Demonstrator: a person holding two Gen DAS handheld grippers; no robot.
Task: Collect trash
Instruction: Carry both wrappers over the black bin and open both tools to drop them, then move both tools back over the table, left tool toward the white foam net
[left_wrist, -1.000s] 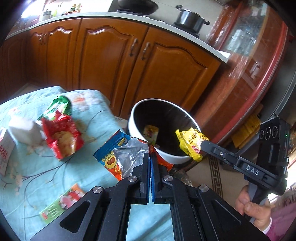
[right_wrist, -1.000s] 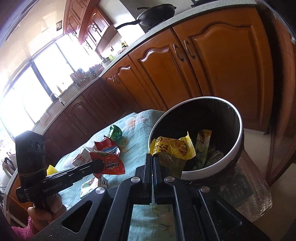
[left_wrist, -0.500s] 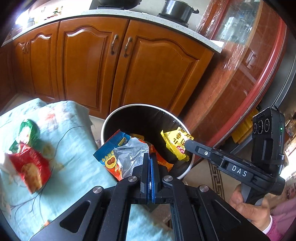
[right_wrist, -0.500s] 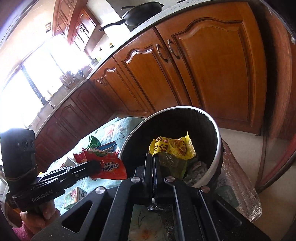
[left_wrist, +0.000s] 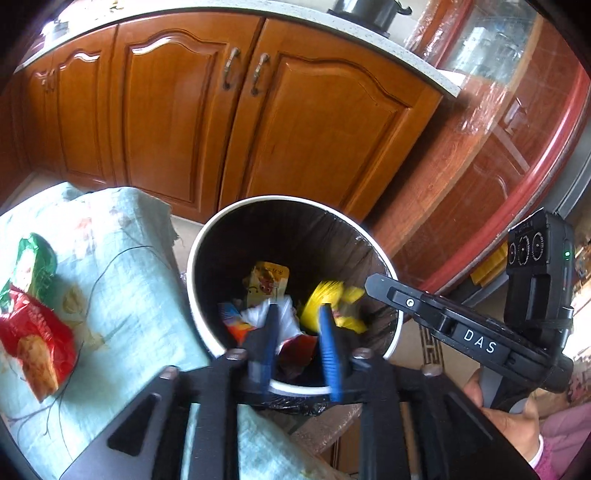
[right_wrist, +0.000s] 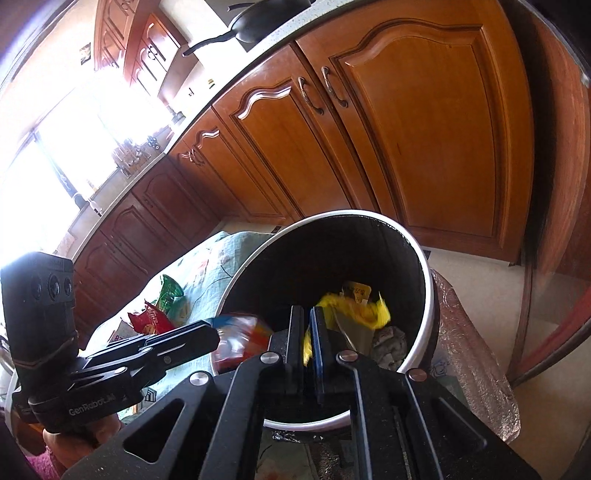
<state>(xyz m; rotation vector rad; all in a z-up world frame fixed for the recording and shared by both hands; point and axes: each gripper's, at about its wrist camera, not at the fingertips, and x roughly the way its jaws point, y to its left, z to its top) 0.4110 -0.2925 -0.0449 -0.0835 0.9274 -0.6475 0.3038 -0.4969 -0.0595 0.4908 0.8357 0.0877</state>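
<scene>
Taking the bin (left_wrist: 207, 236) as landmark: left of it, on the table (left_wrist: 122, 295) under a pale floral cloth, lie a green wrapper (left_wrist: 33, 258) and a red wrapper (left_wrist: 37, 343), the red one nearer the camera and both partly cut by the fisheye edge. The bin is white-rimmed with a dark liner and stands just beside the table's corner. Over its near rim the left gripper (left_wrist: 295, 314) has just been opening; its blue fingers (left_wrist: 271, 332) stand apart and released, with nothing pressed between them. Below them, inside the bin, an orange-and-silver wrapper (left_wrist: 240, 325) is smeared by blur, so its exact lie is hard to make out. Right of it in the bin a yellow wrapper (right_wrist: 354, 310) is blurred too. The right gripper (right_wrist: 306, 328) has also just been opening; its fingers (right_wrist: 295, 332) show a narrow gap with yellow streaked through it, and whether they still pinch that wrapper cannot be told. At the bin's bottom an older yellow packet (left_wrist: 266, 280) lies half buried. A hand (left_wrist: 509, 413) below the right gripper is cut off at the frame edge.
</scene>
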